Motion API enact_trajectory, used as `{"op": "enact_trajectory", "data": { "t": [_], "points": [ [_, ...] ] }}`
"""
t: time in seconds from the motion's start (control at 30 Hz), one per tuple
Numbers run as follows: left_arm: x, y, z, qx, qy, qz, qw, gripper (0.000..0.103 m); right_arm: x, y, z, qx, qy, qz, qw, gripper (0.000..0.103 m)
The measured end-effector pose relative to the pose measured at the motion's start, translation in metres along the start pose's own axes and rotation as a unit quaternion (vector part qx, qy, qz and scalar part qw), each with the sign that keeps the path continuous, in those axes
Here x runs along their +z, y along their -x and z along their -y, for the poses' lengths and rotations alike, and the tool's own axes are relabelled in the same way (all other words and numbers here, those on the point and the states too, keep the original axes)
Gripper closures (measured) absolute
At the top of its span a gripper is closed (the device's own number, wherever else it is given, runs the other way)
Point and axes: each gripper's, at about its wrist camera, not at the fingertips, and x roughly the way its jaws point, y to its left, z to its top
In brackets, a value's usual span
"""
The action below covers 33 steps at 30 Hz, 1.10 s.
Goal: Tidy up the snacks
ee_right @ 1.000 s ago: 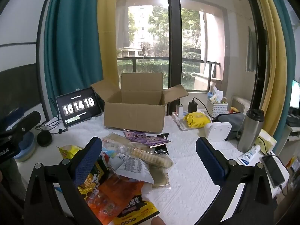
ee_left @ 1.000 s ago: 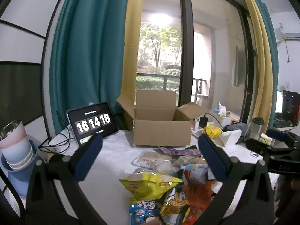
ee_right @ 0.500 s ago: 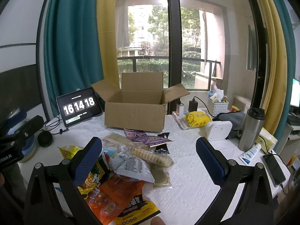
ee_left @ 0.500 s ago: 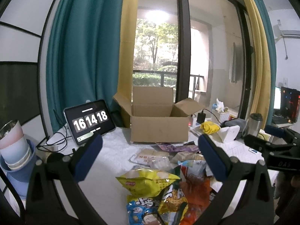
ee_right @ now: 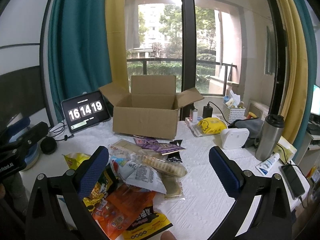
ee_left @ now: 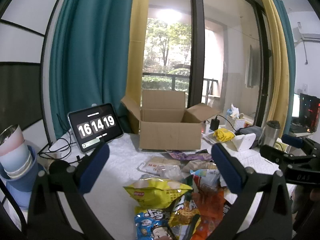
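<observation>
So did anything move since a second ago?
Hardly. The tablet clock ticked from 16:14:18 to 16:14:19, and the left gripper tipped slightly downward. Both sets of jaws stayed open and empty; the snack pile and cardboard box did not move.

Box interior behind its front wall; orange packet partly under other snack bags.

Both wrist views face cardboard box.
</observation>
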Motion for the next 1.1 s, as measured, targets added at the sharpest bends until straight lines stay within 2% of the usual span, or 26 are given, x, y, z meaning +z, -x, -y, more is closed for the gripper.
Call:
{"op": "enact_trajectory", "data": {
  "t": [1.1],
  "points": [
    [-0.011,-0.005,-0.003,0.001,0.004,-0.014,0.9999,0.0,-0.007,-0.004,-0.006,0.004,0.002,-0.013,1.0,0.0]
  ]
}}
